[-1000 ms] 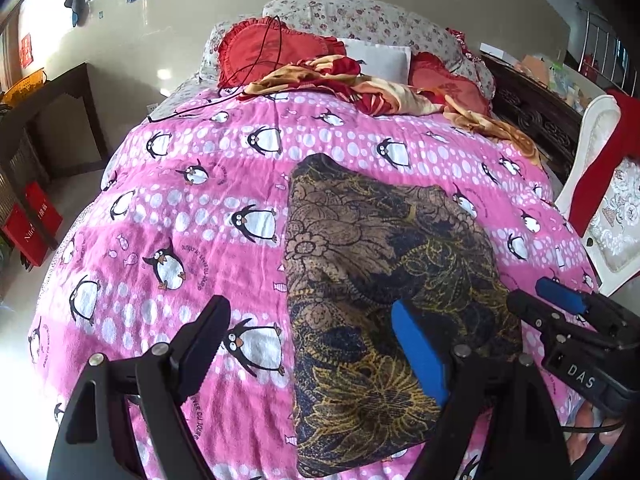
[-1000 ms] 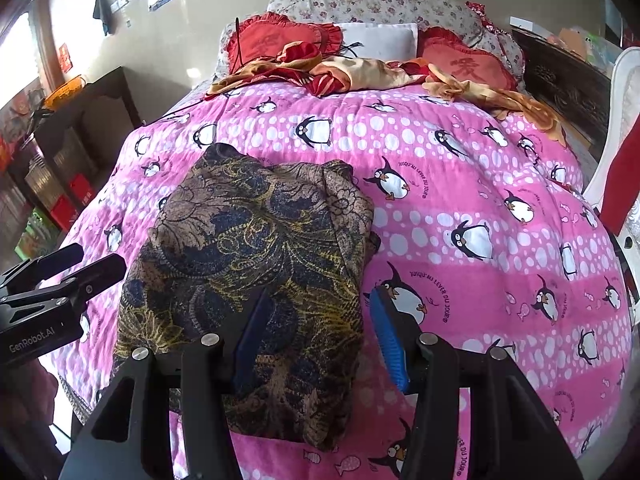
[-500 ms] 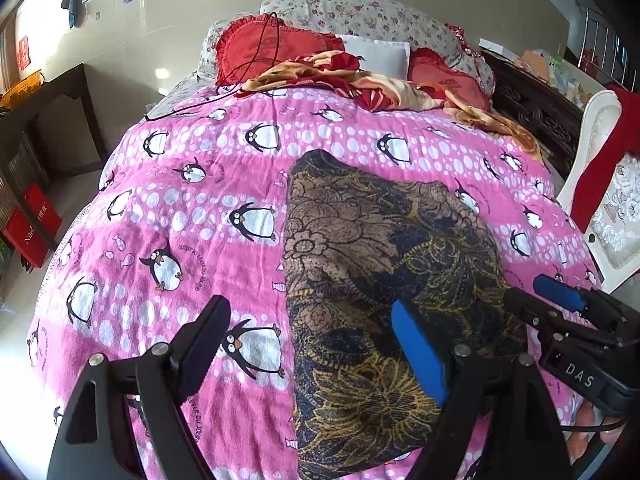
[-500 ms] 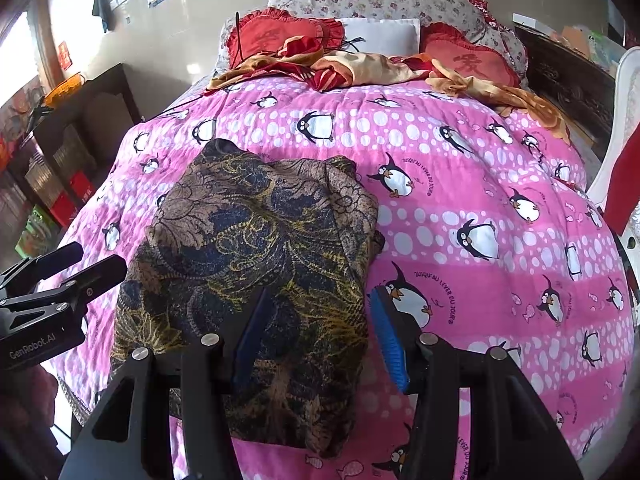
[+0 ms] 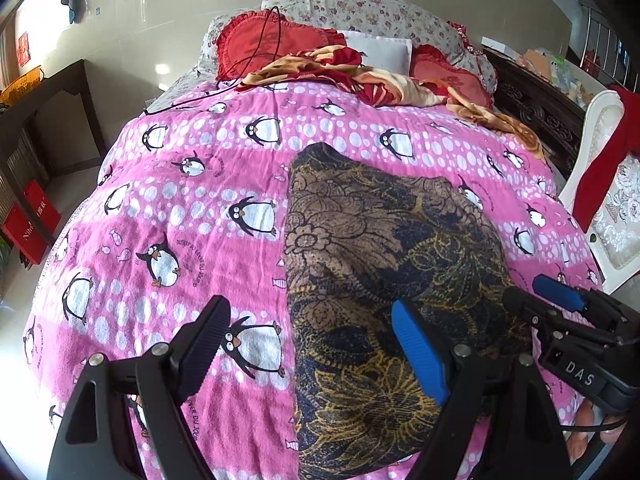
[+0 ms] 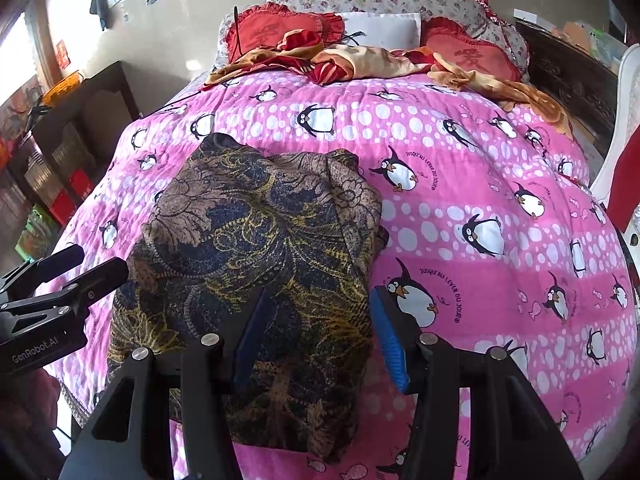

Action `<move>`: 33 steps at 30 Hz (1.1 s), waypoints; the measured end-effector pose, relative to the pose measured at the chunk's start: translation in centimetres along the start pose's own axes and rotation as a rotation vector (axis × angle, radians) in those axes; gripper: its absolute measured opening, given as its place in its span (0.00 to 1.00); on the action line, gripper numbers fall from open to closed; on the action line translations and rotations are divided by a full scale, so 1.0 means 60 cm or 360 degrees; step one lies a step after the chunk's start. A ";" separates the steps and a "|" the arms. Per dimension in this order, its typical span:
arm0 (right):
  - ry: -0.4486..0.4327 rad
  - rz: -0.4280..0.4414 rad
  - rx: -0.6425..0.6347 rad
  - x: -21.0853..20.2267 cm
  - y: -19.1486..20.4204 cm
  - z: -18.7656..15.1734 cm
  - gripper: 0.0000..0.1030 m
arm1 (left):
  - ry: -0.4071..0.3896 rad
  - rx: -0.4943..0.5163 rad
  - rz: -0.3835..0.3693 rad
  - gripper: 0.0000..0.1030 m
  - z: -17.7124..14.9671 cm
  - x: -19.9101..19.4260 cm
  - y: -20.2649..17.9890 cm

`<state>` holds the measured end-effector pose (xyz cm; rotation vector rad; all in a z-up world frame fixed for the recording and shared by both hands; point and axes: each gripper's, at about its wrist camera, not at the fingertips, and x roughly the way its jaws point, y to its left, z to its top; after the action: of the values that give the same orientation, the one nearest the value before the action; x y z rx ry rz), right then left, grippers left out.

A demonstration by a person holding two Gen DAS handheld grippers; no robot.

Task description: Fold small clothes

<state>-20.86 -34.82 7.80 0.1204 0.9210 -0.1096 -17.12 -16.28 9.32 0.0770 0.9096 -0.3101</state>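
Note:
A dark garment with a brown, navy and gold floral print (image 5: 384, 276) lies folded on the pink penguin blanket (image 5: 192, 216); it also shows in the right wrist view (image 6: 260, 248). My left gripper (image 5: 312, 332) is open and empty, hovering over the garment's left near edge. My right gripper (image 6: 316, 320) is open and empty over the garment's right near part. The right gripper shows in the left wrist view (image 5: 556, 300), and the left gripper shows in the right wrist view (image 6: 76, 268).
Red heart cushions (image 6: 276, 32) and a crumpled orange-red cloth (image 6: 360, 60) lie at the bed's head. A dark cabinet (image 5: 48, 120) stands left. A white chair with red cloth (image 5: 604, 152) stands right. A black cable (image 5: 240, 64) trails over the blanket.
Both grippers have drifted slightly back and up from the garment. The garment lies unmoved and both grippers stay open.

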 end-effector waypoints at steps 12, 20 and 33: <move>0.0010 -0.0003 0.0012 0.005 0.001 -0.001 0.46 | 0.0010 0.0006 0.0003 0.84 -0.001 0.006 0.000; 0.0021 0.0000 0.0017 0.007 0.001 -0.004 0.46 | 0.0016 0.0010 0.0003 0.84 -0.003 0.008 -0.002; 0.0030 -0.0002 0.0031 0.010 0.002 -0.004 0.46 | 0.0021 0.0012 0.0003 0.84 -0.004 0.010 -0.004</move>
<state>-20.69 -34.70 7.19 0.1392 0.9389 -0.1191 -17.02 -16.58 8.71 0.0870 0.9214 -0.3114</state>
